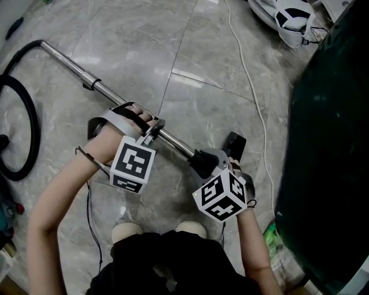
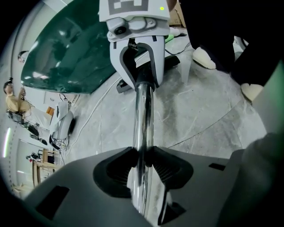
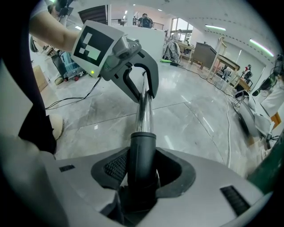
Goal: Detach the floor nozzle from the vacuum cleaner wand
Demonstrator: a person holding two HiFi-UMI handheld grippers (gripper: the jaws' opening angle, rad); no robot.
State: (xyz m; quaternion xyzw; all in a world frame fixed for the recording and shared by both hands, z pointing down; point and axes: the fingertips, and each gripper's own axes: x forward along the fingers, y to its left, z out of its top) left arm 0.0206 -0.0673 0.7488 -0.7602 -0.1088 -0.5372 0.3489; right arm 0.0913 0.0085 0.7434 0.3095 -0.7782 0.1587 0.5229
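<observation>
A chrome vacuum wand (image 1: 109, 92) runs from the upper left down to a black floor nozzle (image 1: 235, 144) near the middle of the head view. My left gripper (image 1: 151, 131) is shut on the wand's chrome tube (image 2: 141, 133), with both pads pressed on its sides. My right gripper (image 1: 218, 164) is shut on the nozzle's black neck (image 3: 143, 150), where the chrome tube enters it. Each gripper shows in the other's view, farther along the tube: the right gripper (image 2: 137, 66) and the left gripper (image 3: 138, 84). Most of the nozzle is hidden behind my right gripper.
A black hose (image 1: 26, 115) loops on the grey marble floor at the left. A white cable (image 1: 253, 98) runs across the floor on the right, beside a large dark green object (image 1: 323, 144). White gear (image 1: 291, 17) lies at the top. The person's shoes (image 1: 130, 231) are just below the grippers.
</observation>
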